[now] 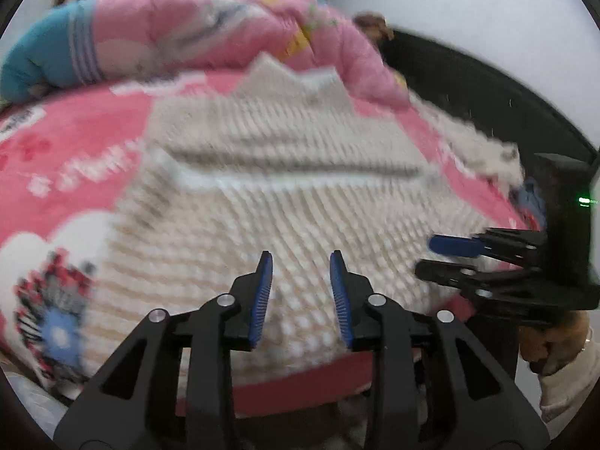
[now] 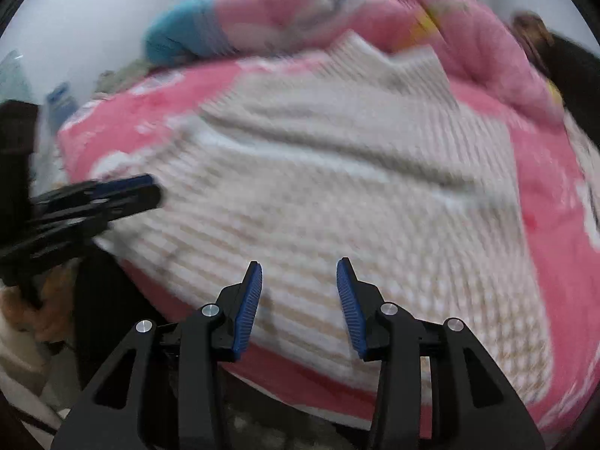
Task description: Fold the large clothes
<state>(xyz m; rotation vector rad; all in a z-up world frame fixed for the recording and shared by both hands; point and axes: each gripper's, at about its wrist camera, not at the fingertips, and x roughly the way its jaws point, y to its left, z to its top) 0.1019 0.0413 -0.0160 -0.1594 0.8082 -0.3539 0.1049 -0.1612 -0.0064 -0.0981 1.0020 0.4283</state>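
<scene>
Above sweater (image 1: 285, 195) hem, seemingly clear: both grippers.

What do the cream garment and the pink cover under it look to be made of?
Cream garment: looks like a thick, matte knit, going by its ribbed, bumpy rows. Pink cover: probably a soft fleece or plush, printed and matte; blur leaves the pile unclear.

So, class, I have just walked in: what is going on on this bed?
A person holds a gripper in each hand over a cream knitted sweater spread on a pink blanket. The left gripper and the right gripper both stand open above its near hem, with nothing clamped. A pink quilt is bunched behind.
</scene>
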